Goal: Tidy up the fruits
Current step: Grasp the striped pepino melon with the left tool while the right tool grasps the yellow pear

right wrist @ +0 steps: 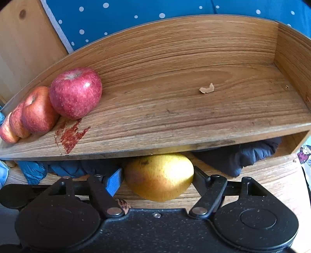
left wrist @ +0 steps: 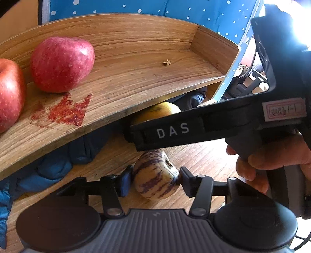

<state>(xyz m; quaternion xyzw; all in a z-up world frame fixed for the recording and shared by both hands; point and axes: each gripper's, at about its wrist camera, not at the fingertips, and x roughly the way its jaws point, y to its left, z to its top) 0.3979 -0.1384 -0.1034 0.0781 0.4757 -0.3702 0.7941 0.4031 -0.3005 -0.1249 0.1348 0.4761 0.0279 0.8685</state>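
Step in hand: I judge I am mid-carry, both fruits picked and not yet set down, facing the wooden tray (right wrist: 175, 101).
Left tongs (left wrist: 155, 180): closed on the striped fruit (left wrist: 155, 175), pale with purple streaks, pinched at its two sides and apparently lifted off the counter (left wrist: 204, 157).
Right tongs (right wrist: 158, 180): closed on the yellow fruit (right wrist: 159, 176), pads pressed to both flanks; it hangs just below the tray's front edge.
From the left view: my right tool crosses the frame above the striped fruit, my hand (left wrist: 272, 165) on its grip, and the yellow fruit (left wrist: 157, 112) peeks out beyond it.
Apples: a row of red apples (right wrist: 75, 93) sits at the tray's left end, touching one another, the nearest and darkest one foremost.
Free room: the middle and right of the tray floor are bare but for a small dry scrap (right wrist: 207, 88) and a red stain (right wrist: 70, 136) near the front lip by the apples.
Next move, as I judge it: raise each fruit clear of the front lip, carry it over the bare floor beside the apples, lower it, then ease the tongs apart; round fruit may roll, so I should set it down gently.
Surface: wood-grain counter, with blue cloth (right wrist: 35, 171) bunched beneath the raised tray.
Room: a blue backdrop with white dots (right wrist: 136, 11) behind the tray; pale wooden panel (right wrist: 23, 48) at left.
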